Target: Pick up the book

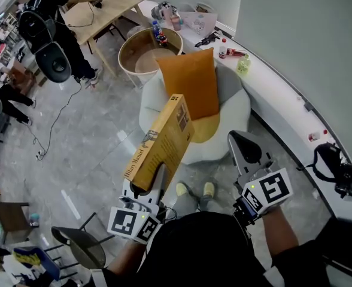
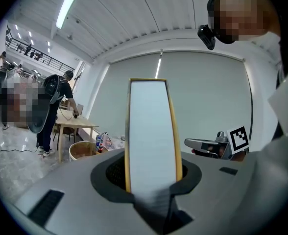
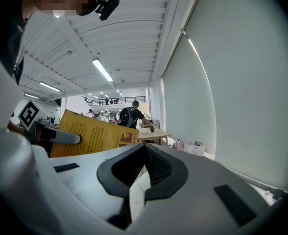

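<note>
Left gripper (image 1: 154,181) is clamped on the lower end of the book (image 1: 164,139), one jaw on each cover. Seen along its own jaws (image 2: 153,175), the book (image 2: 152,131) stands edge-on: a pale block of pages between two thin yellow covers, rising straight up out of the dark pads. From the head view it is a thick yellow volume with dark lettering running along the spine and a small dark panel near the top of the cover. It is held in the air, tilted up and away from the person, its far end over the front of a white beanbag chair (image 1: 236,109).

To the right, the right gripper (image 1: 246,145) hangs apart from the book with its jaws pressed together and nothing between them (image 3: 143,153); its own view shows the book's yellow cover (image 3: 90,133) off to the left.

Below, a pair of yellow-green shoes (image 1: 194,189) stands on the grey floor (image 1: 92,160). An orange cushion (image 1: 191,82) leans upright on the beanbag. Behind it is a round wooden tub (image 1: 134,52), then a wooden table (image 1: 104,11) where a person in black (image 1: 56,17) stands.
</note>
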